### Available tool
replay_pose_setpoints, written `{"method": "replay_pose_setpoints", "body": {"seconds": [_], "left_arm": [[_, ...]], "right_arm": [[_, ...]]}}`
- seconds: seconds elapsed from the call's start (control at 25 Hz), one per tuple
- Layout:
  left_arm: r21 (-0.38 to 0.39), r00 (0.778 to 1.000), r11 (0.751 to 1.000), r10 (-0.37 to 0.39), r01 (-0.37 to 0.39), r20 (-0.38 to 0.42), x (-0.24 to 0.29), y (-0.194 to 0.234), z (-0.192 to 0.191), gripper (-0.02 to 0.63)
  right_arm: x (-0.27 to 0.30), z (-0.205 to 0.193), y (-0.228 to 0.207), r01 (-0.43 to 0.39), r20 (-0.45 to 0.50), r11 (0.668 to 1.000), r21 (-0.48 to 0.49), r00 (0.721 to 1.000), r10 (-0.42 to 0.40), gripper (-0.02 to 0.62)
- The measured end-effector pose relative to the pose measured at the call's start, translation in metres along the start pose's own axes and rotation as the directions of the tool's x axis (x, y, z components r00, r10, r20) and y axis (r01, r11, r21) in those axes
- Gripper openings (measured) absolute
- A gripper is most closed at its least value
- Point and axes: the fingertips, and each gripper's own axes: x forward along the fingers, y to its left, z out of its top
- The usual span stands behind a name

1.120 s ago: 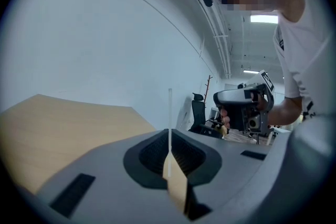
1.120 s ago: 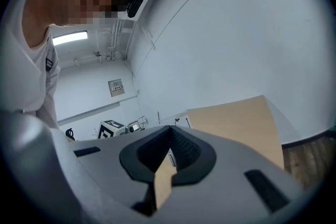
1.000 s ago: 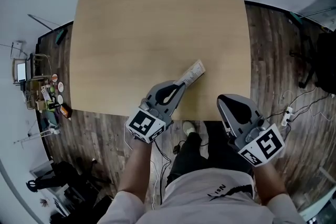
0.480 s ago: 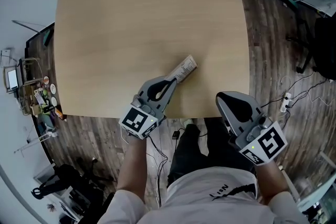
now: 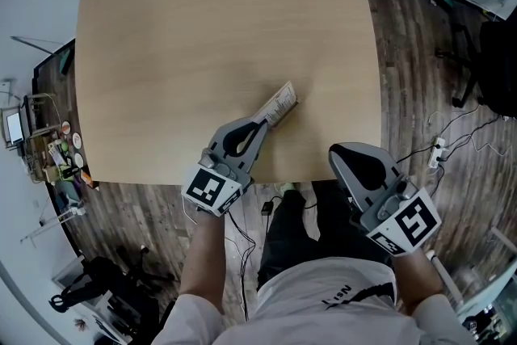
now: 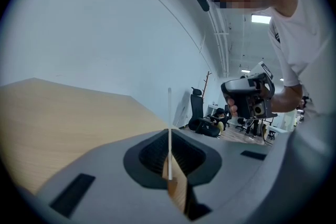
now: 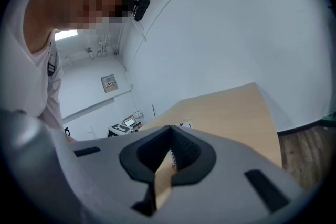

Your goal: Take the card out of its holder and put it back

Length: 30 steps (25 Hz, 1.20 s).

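A white printed card [image 5: 279, 103] sticks out from my left gripper [image 5: 265, 122], over the near middle of the wooden table [image 5: 202, 28]. In the left gripper view the card [image 6: 169, 113] shows edge-on as a thin white upright line pinched between the shut jaws of the left gripper [image 6: 169, 134]. I cannot tell whether a holder is around it. My right gripper [image 5: 342, 151] hovers at the table's front right edge, jaws shut with nothing between them. In the right gripper view its tips [image 7: 170, 131] meet, with the card [image 7: 184, 125] small beyond them.
The tabletop holds nothing else. Dark wood floor [image 5: 404, 77] lies to the right, with cables and a power strip [image 5: 439, 148]. A cluttered shelf [image 5: 48, 153] stands at the left. The person's legs [image 5: 299, 222] are below the table's front edge.
The left gripper has drifted slightly left over the table with the card still in it. The right gripper has barely moved.
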Motion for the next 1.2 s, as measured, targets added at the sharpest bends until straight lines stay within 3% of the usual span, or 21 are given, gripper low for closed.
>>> {"method": "replay_pose_setpoints", "body": {"seconds": [0.44, 1.2], "left_arm": [[-0.066, 0.996, 0.997, 0.046, -0.041, 0.076, 0.001, 0.005, 0.001, 0.023], [-0.097, 0.97, 0.989, 0.131, -0.113, 0.206, -0.003, 0.005, 0.001, 0.023]], "right_arm": [[0.0, -0.005, -0.002, 0.002, -0.011, 1.0, 0.002, 1.0, -0.002, 0.014], [-0.006, -0.015, -0.002, -0.004, -0.069, 1.0, -0.026, 0.998, 0.002, 0.014]]}}
